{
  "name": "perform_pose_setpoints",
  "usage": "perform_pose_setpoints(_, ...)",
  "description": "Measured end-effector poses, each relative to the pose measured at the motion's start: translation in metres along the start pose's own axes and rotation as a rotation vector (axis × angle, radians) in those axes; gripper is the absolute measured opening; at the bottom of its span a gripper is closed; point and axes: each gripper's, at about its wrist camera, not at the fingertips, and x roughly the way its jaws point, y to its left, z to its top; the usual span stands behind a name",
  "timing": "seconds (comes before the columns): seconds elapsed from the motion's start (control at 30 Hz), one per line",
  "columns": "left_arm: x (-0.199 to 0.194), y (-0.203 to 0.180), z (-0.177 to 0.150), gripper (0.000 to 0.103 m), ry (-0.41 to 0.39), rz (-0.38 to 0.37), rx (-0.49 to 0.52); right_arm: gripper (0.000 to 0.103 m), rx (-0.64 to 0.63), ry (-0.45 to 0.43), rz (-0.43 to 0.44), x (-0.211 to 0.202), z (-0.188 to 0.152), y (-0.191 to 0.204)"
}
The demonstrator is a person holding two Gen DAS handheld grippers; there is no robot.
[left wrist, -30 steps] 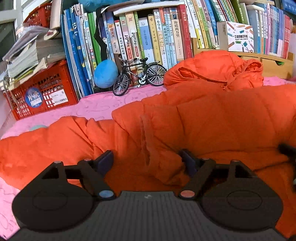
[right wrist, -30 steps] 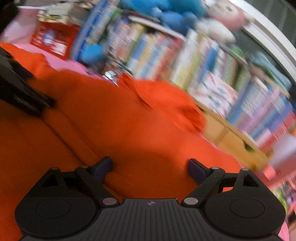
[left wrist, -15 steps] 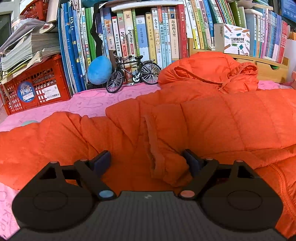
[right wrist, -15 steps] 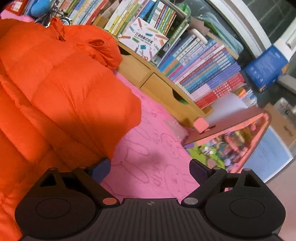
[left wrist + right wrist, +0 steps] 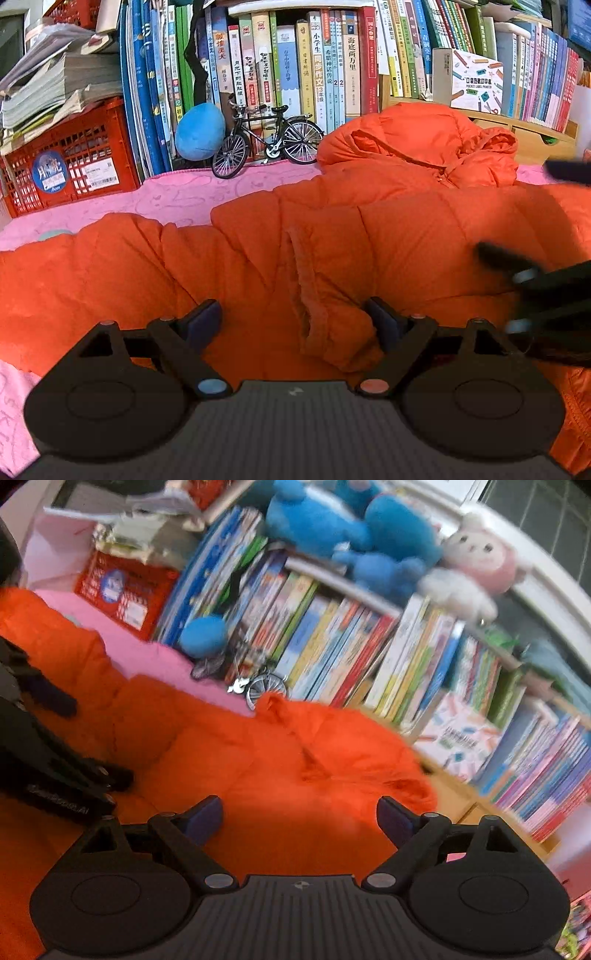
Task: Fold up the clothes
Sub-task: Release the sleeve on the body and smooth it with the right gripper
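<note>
Readable text, left wrist view. Book spines (image 5: 349, 62) along the top centre carry Chinese titles — the red spine (image 5: 368, 66) reads 海底两万里, the pale one (image 5: 317, 66) to its left 小学生同步作文, with 希腊神话传说 between them. Two narrow spines (image 5: 338, 85) each bear the numeral 2. The white box (image 5: 476, 86) at upper right, printed with coloured pencils, reads POCKET LABEL PRINTER beneath a Chinese line too small to read. On the red crate (image 5: 74, 162) at left, a round blue sticker (image 5: 51, 176) shows 月亮 and a white barcode label (image 5: 101, 173) is illegible. Right wrist view — the lettering is blurred beyond reading.
</note>
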Motion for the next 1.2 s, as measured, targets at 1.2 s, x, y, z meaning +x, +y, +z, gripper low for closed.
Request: perform_pose_setpoints(1.2,0.005,0.001,-0.003,0.095,0.006,-0.027,-0.01,0.09,0.573,0.141,0.221,0.06,-0.024,-0.063)
